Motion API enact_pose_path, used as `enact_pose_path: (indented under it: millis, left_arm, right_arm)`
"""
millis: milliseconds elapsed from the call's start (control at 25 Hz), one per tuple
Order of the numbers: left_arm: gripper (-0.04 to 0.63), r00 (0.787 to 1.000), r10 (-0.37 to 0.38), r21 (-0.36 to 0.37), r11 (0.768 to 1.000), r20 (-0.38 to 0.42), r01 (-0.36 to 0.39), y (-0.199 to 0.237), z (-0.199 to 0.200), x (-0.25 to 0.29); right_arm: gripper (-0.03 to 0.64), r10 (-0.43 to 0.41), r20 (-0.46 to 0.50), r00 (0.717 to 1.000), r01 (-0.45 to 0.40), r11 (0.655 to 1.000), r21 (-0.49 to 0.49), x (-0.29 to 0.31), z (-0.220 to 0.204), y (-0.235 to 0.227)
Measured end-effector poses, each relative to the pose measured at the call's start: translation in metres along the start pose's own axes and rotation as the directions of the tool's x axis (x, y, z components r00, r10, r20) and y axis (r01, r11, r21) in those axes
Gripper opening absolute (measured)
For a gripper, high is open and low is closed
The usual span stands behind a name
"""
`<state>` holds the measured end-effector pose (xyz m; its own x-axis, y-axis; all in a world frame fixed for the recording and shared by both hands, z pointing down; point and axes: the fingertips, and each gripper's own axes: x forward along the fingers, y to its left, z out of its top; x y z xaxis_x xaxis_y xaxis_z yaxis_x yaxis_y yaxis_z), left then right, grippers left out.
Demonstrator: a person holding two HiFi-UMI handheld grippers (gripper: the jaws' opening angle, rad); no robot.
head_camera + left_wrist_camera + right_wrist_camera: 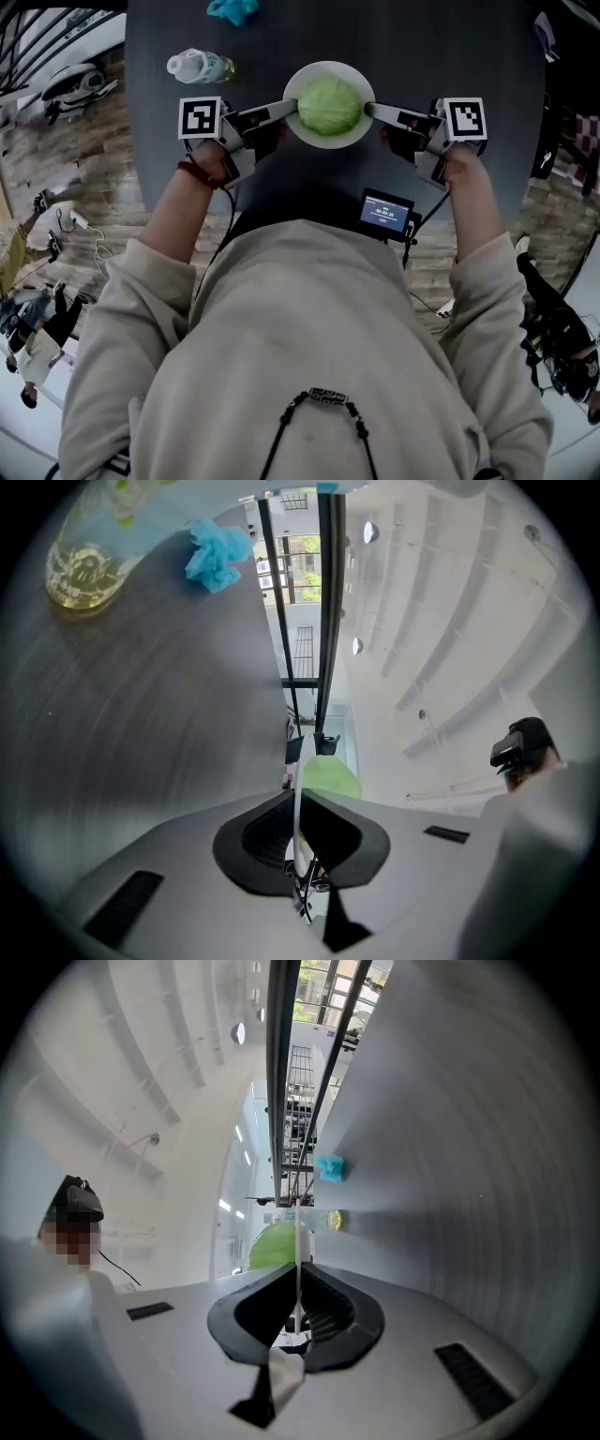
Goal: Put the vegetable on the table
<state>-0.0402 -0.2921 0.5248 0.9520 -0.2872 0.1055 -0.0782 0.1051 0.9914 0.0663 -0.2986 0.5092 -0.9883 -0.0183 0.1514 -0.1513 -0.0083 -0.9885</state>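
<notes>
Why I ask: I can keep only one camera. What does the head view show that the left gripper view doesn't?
Only the head view: the whole white plate, the right gripper on its opposite rim, and a small screen. Only the left gripper view: a close look at the left gripper shut on the plate's thin edge, plus windows behind. Both: the cabbage, bottle, blue cloth and dark table.

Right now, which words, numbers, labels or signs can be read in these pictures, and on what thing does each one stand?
No text can be read with certainty.
Small black device with lit blue screen: light characters, too small to read.
Clear plastic bottle: label print blurred.
Black-and-white marker cubes: coded squares, no letters.
On the round white bowl holding the green cabbage: no print.
</notes>
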Motion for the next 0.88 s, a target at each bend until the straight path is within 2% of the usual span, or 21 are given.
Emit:
enact_pose_path:
  millis: [440, 880]
  left_arm:
    - [0.023, 0.999, -0.035, 0.032, 0.999, 0.009, 0.034, 0.020, -0.001, 0.007]
    - [0.018, 0.999, 0.054, 0.011, 0.999, -0.004, -0.054, 0.063, -0.001, 0.009]
  right_arm:
    - [0.028, 0.015, 0.022, 1.000, -0.015, 1.000, -0.001, -0.001, -0.003, -0.023]
    - [0.028, -0.033, 0.020, 0.999, 0.033, 0.999, 0.042, 0.006, -0.008, -0.062]
